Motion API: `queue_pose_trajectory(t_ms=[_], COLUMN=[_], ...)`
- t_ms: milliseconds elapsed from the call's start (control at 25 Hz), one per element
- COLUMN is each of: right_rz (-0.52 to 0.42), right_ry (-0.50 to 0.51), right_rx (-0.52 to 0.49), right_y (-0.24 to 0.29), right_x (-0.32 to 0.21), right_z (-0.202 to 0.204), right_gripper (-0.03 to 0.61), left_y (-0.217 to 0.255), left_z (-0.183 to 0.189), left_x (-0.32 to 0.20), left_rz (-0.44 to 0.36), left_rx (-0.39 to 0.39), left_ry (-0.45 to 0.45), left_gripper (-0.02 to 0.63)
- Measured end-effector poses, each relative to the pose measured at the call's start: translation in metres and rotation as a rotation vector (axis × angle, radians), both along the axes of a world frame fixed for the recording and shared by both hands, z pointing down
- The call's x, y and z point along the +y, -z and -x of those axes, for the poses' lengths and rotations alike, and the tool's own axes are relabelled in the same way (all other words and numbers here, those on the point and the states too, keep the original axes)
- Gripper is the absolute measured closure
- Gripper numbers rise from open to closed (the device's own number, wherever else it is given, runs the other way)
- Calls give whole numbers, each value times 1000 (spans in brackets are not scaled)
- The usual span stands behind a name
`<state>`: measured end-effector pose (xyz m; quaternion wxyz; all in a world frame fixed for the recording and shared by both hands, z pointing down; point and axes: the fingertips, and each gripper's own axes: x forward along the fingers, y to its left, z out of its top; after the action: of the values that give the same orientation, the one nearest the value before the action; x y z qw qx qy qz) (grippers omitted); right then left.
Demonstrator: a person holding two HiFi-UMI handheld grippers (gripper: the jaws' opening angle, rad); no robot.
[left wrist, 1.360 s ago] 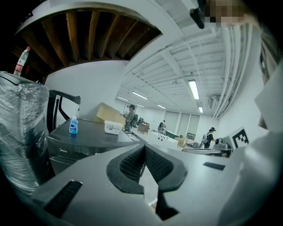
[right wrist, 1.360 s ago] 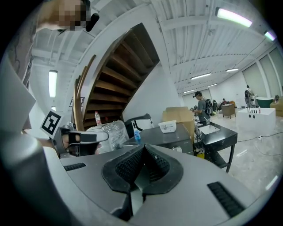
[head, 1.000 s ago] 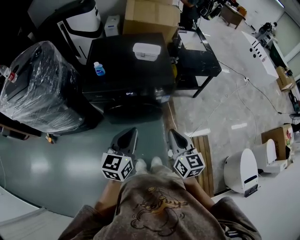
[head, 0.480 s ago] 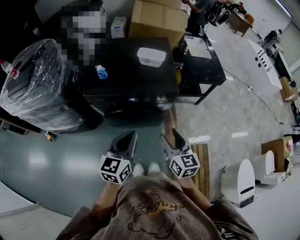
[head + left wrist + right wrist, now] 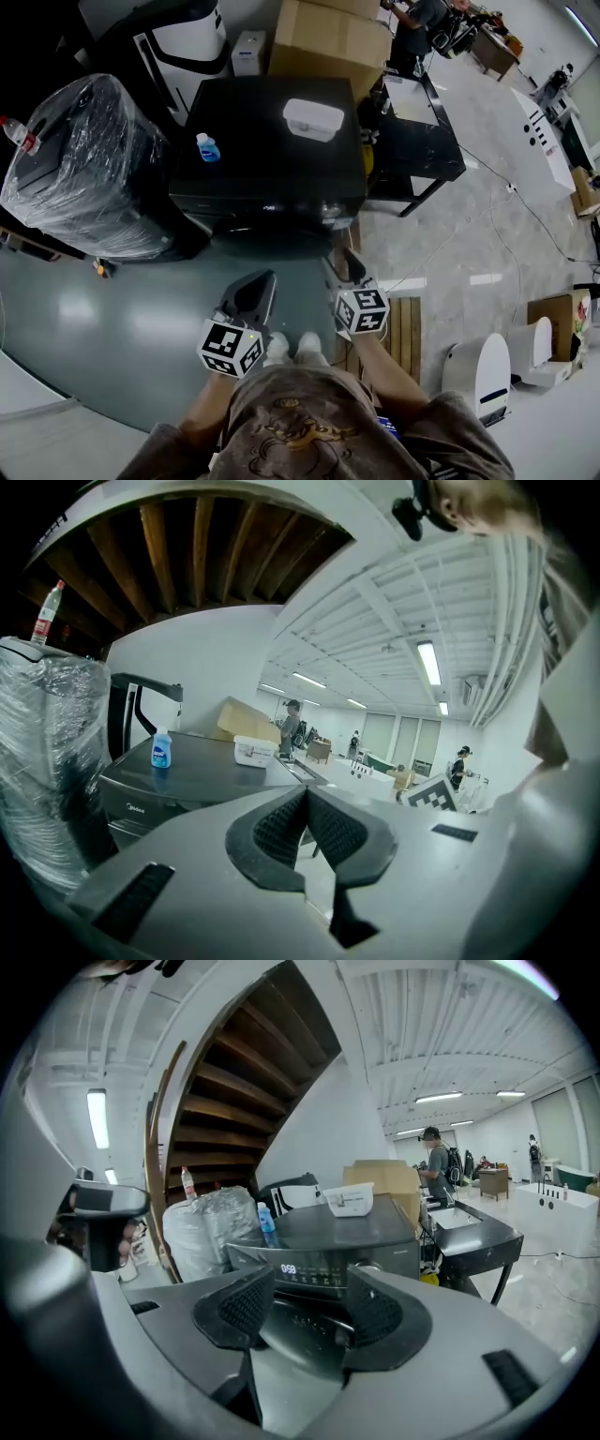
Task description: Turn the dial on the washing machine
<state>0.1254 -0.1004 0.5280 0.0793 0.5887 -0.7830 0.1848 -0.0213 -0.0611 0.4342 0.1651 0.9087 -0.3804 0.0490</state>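
The person stood in front of the dark washing machine (image 5: 267,141), and I judged the step in hand to be the approach, because neither gripper touched the machine. The right gripper (image 5: 343,262) pointed toward the front control panel (image 5: 323,1274). Its jaws had just been opening and stood wide apart, with nothing between them. The left gripper (image 5: 259,281) was held nearer to the body, its jaws pressed together on nothing. The dial (image 5: 328,208) seemed to be the small bright round part near the right end of that panel. It was very small, so I was not fully sure. A blue bottle (image 5: 206,147) and a white lidded box (image 5: 313,119) stood on top of the machine, away from the panel. The next move, I thought, called for bringing the right gripper forward to the panel until its open jaws stood on both sides of the dial. Only then should the jaws close and the wrist roll.
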Motion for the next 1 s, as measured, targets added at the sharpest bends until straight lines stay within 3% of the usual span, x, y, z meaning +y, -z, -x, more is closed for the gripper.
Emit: queue_pose_trajectory(t_ms=[280,560,1000], right_rz=[67,150,194], right_ry=[-4,-85,-139], right_rx=[76,117,138], right_y=[-47,-97,-121], right_x=[-59,-101,-133], right_z=[-13,-40,-46], right_gripper=[367,354,345], left_y=[-9,-23,-39], left_z=[6,11,26], left_x=[-15,-20,-13], left_rz=[7,37,82], left_rx=[-12,-33,-71], left_ry=[33,68,98], left_gripper=[614,614,614])
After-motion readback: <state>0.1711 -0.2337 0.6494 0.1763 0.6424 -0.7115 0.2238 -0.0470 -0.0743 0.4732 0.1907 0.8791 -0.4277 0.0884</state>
